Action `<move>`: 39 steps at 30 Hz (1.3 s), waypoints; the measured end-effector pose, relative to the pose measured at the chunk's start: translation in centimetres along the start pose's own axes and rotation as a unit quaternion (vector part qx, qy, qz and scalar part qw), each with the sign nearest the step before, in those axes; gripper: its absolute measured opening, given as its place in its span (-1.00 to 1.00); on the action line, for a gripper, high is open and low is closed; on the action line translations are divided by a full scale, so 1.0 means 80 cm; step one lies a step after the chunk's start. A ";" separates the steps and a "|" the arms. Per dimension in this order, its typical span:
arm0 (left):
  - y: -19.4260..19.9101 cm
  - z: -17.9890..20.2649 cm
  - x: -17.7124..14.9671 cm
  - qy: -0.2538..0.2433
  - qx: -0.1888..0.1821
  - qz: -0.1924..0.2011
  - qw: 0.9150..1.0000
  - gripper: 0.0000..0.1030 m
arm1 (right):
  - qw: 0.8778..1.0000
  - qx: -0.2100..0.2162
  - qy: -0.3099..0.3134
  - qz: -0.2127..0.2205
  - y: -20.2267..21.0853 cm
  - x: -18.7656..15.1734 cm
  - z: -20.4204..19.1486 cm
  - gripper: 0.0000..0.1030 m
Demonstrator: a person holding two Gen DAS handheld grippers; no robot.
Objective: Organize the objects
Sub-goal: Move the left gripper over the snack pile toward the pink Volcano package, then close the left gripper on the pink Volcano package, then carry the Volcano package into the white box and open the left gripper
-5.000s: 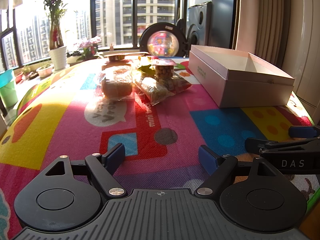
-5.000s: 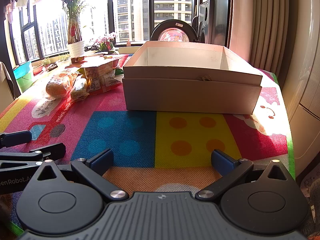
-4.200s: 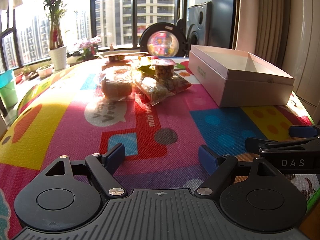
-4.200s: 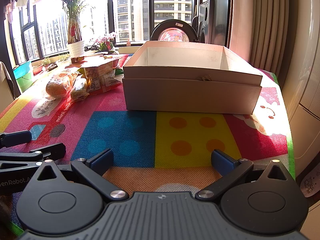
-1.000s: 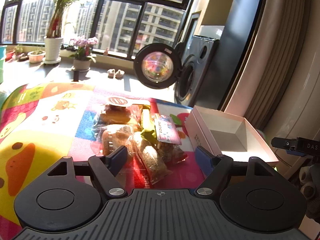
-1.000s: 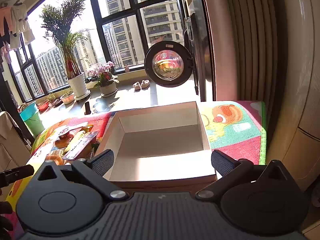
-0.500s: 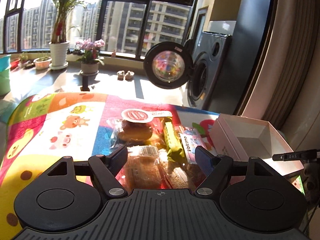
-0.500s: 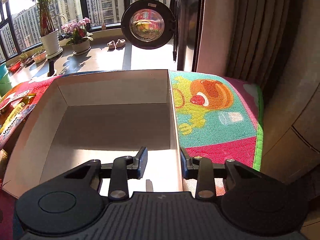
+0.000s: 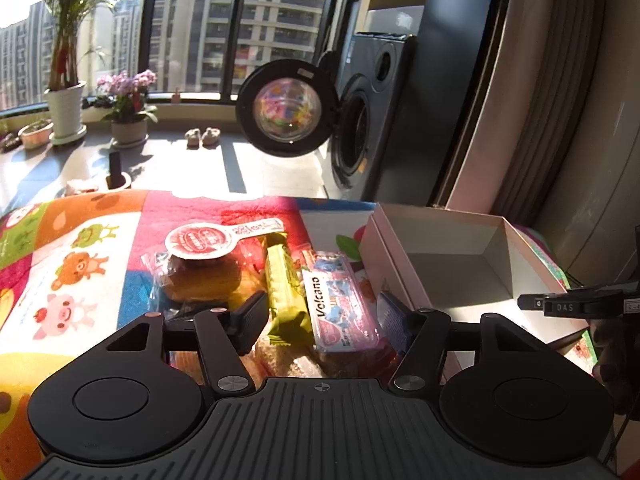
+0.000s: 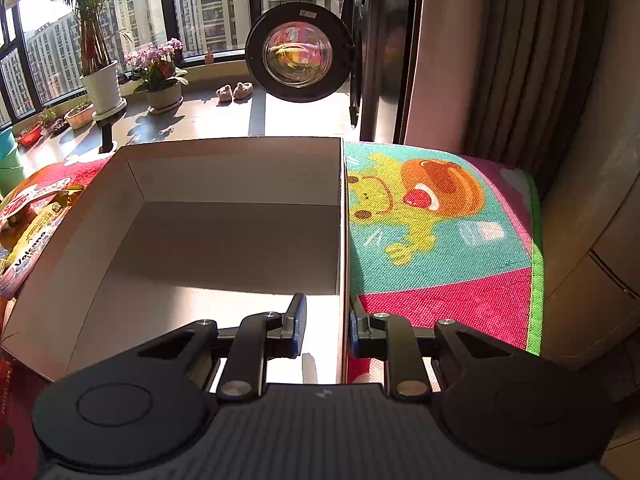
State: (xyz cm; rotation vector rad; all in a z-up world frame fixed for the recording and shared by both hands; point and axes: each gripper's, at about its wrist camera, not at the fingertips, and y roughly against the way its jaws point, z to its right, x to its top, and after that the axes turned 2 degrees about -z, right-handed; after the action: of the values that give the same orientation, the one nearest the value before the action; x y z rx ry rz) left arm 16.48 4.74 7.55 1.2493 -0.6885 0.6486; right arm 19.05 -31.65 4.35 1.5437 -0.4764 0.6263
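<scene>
Snack packets [image 9: 280,292] in clear and coloured wrappers lie heaped on a bright cartoon-print play mat [image 9: 72,264], just left of an open white cardboard box [image 10: 224,240] that sits on the same mat. At the far end of the heap a wrapped golden bun [image 9: 204,276] carries a round red-and-white label; beside it lie a long yellow-green wrapped bar [image 9: 286,284] and a pink-and-blue pack printed "Volcano" [image 9: 340,304], which lies nearest the box's left wall.

The left gripper [image 9: 320,320] hangs over the near end of the heap, its two blue-padded fingers spread wide with the bar and the Volcano pack showing between them; nothing is caught in them.

The right gripper [image 10: 324,324] straddles the box's right-hand wall near the front corner, one finger inside the box and the other outside over the mat. The outer finger sits against the cardboard, while a narrow gap shows between the inner finger and the wall, so the jaws are nearly closed but not clearly pinching it. Sunlight falls across the box's bare floor.

Beyond the mat stand a dark front-loading washing machine [image 9: 360,128] with its round glass door [image 10: 298,54] swung open, potted pink flowers [image 10: 158,68] and a tall green plant in a white pot [image 9: 64,80] by the large windows.
</scene>
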 end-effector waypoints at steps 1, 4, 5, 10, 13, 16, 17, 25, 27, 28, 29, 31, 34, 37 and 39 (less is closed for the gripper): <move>-0.014 0.004 0.005 0.000 0.001 -0.010 1.000 0.15 | 1.000 0.001 -0.001 0.000 0.001 -0.001 0.000 -0.61; -0.061 0.016 0.012 -0.015 0.011 -0.053 0.998 0.03 | 1.000 0.005 -0.004 -0.001 0.004 -0.002 0.003 -0.61; -0.073 0.018 0.014 -0.021 0.011 -0.059 0.998 0.01 | 1.000 0.006 -0.004 -0.002 0.005 -0.003 0.003 -0.61; -0.113 0.014 0.017 -0.017 0.028 -0.086 0.996 -0.04 | 1.000 0.007 0.000 -0.001 0.007 -0.003 0.001 -0.61; -0.110 0.012 0.016 -0.015 0.030 -0.083 0.996 -0.06 | 1.000 0.005 0.002 0.001 0.007 -0.004 0.000 -0.61; -0.091 0.010 0.011 -0.012 0.017 -0.082 0.996 -0.06 | 1.000 0.008 0.003 0.002 0.007 -0.008 0.001 -0.61; -0.083 0.009 0.008 -0.013 0.012 -0.079 0.997 -0.06 | 1.000 0.009 0.003 0.001 0.007 -0.009 0.001 -0.61; 0.006 0.009 0.000 -0.008 -0.016 -0.060 0.998 -0.07 | 1.000 0.014 -0.003 -0.001 0.008 -0.010 0.003 -0.61; 0.023 0.007 -0.001 -0.003 -0.020 -0.065 0.998 -0.07 | 1.000 0.015 -0.004 -0.001 0.010 -0.011 0.004 -0.61; 0.028 0.006 -0.001 -0.001 -0.022 -0.071 0.997 -0.07 | 1.000 0.014 -0.003 0.000 0.011 -0.011 0.003 -0.61; 0.032 0.006 -0.004 0.000 -0.025 -0.077 0.997 -0.07 | 1.000 0.014 -0.002 0.002 0.012 -0.012 0.003 -0.61; 0.038 0.007 -0.011 -0.005 -0.028 -0.084 0.996 -0.07 | 1.000 0.014 -0.003 0.002 0.012 -0.013 0.002 -0.61; 0.040 0.006 -0.017 -0.011 -0.031 -0.088 0.996 -0.06 | 1.000 0.016 -0.005 0.004 0.013 -0.015 0.003 -0.61; 0.036 0.009 -0.014 -0.002 -0.038 -0.084 0.996 -0.07 | 1.000 0.016 -0.005 0.004 0.014 -0.016 0.002 -0.61; 0.031 0.021 -0.005 0.005 -0.053 -0.073 0.996 -0.06 | 1.000 0.017 -0.008 0.005 0.014 -0.016 0.002 -0.61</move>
State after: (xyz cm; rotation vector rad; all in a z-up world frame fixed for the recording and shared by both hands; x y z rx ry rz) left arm 14.18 3.58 9.08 1.1841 -0.6090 0.4920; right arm 17.39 -31.98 4.37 1.5794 -0.4873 0.6329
